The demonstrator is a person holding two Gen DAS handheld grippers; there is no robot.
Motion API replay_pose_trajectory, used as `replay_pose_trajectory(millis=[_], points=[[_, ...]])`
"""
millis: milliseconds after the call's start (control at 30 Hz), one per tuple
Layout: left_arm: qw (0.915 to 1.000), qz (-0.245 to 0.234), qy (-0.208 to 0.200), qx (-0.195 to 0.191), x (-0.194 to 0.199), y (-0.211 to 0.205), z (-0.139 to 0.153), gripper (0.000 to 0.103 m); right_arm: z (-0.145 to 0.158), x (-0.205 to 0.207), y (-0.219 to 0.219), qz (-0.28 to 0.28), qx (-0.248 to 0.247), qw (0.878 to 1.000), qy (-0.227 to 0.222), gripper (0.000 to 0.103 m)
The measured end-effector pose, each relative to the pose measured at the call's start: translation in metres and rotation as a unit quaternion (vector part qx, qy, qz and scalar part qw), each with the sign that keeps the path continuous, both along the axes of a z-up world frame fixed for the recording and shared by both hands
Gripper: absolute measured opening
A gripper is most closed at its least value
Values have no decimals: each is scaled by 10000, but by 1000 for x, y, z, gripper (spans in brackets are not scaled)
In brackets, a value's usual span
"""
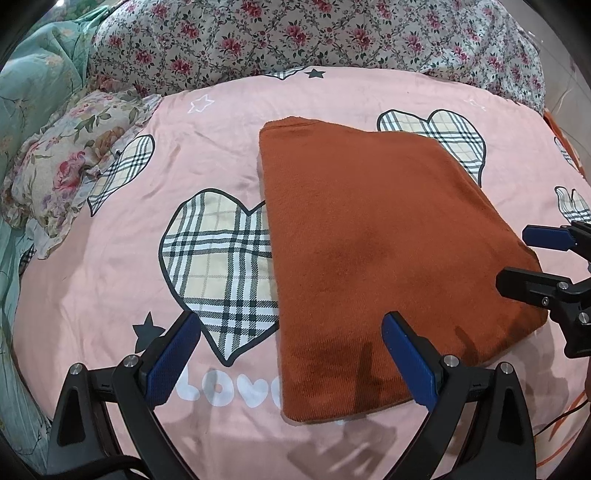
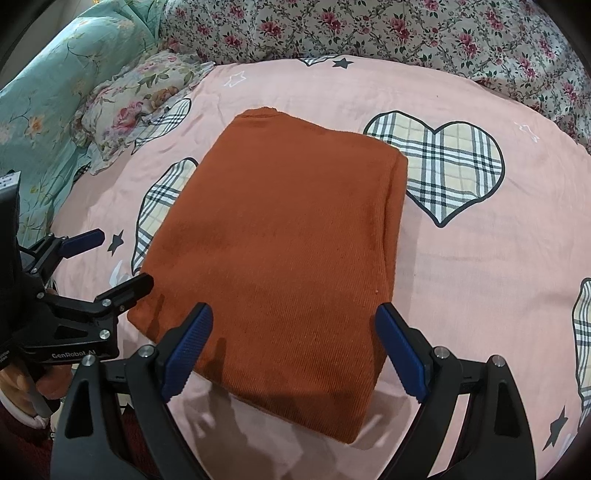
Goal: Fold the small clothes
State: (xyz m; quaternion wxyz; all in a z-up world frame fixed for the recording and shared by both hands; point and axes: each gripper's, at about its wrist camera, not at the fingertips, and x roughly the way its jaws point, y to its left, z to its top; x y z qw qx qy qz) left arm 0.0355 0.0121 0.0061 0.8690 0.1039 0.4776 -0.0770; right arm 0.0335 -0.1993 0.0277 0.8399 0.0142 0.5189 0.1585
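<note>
Far left: teal floral bedding (image 1: 33, 92), then a frilled floral pillow (image 1: 74, 158), soft and crumpled, lying on the bed edge. Behind everything, a white quilt with small red roses (image 1: 295, 33).

Bed surface is a smooth pink sheet (image 1: 110, 258) printed with plaid hearts, stars and a white "Love".

My left gripper (image 1: 291, 358): fingers spread wide, holding nothing. Blue ribbed pads on black frames. The left finger (image 1: 173, 358) hangs over the bare sheet by the plaid heart; the right finger sits over the near edge of the cloth. Contact there: cannot tell, only its shadow on the fabric.

Centre: the rust-orange garment (image 1: 369, 240), fine ribbed knit, folded into a thick, roughly rectangular stack, lying flat on the sheet. Rounded fold along the right side in the right wrist view, layered edges at the far corner.

My right gripper (image 2: 293, 347): fingers equally far apart, empty. Both pads straddle the near end of the folded garment (image 2: 280, 240), left pad (image 2: 188, 350) over the fabric, right pad just off its right edge. In the left wrist view this gripper comes in from the right at the garment's right corner, fingers apart.

A hand (image 2: 22, 384) grips the left tool's handle.
</note>
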Motion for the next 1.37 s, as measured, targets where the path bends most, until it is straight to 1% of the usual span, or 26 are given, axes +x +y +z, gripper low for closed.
replay_pose_trajectory(millis=[133,367,1133,1300,1367], points=[[10000,33,12,-33,3,1,0,99,0,0,0,5,1,10000,-4,90],[10000,49,-33,-71,7,-1,0,99,3,13,-5,-44,26,10000,-41,90],[9998,130,-30,-124,16,-2,-1,99,-2,16,-9,-204,42,9998,-18,90],[9999,35,36,-133,18,-6,-3,99,-2,17,-15,-274,77,9996,-16,90],[9998,-22,57,-198,19,-7,-3,99,-4,18,-18,-350,95,9993,-1,90]])
